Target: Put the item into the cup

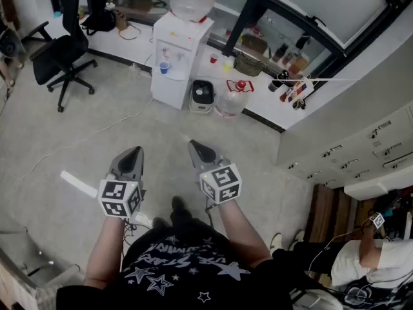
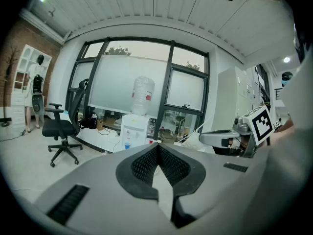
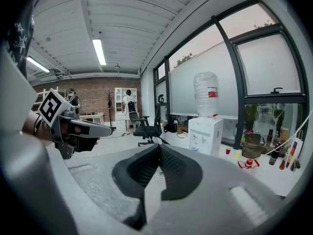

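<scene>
Underfoot we see bare grey floor (image 1: 77, 141), with a white water dispenser (image 1: 177, 50) by the window wall and a black office chair (image 1: 61, 53) to its left. We hold the left tongs (image 1: 133, 152) and right tongs (image 1: 195, 146) side by side above the floor, each closed tip to tip on nothing. A blue cup (image 1: 164, 67) sits under the dispenser's taps, well apart from both.
</scene>
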